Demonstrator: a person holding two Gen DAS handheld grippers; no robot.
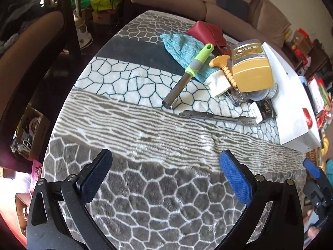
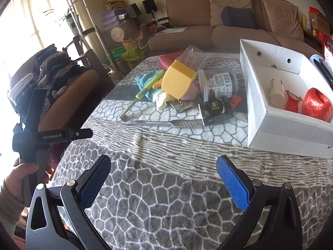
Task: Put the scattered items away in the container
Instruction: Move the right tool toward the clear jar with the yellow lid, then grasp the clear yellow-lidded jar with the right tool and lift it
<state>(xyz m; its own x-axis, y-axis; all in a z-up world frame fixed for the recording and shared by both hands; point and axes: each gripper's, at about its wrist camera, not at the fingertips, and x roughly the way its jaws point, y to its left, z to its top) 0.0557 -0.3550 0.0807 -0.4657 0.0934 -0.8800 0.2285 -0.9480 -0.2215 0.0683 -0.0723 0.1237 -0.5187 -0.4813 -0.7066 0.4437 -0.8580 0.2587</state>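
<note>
Fingers (image 1: pixel 235 179) of left gripper (image 1: pixel 165 178) and right gripper (image 2: pixel 163 181) spread wide, empty, hovering level over blanket-covered worktop (image 2: pixel 166 198); apple corer (image 1: pixel 188 76), probably tongs (image 2: pixel 166 123) beside white box (image 2: pixel 270 125).

The left tongs (image 1: pixel 165 177) hang with their pads wide apart over the patterned counter (image 1: pixel 129 129), gripping nothing. Toward one o'clock lies a green-handled corer (image 1: pixel 188 75), its handle resting on a teal cloth (image 1: pixel 181 50). Just beyond its metal tip, flat metal tongs-like utensil (image 1: pixel 216 117) lies crosswise. At two o'clock, a yellow-lidded container (image 1: pixel 250 73) leans beside the white box (image 1: pixel 289 95).
</note>
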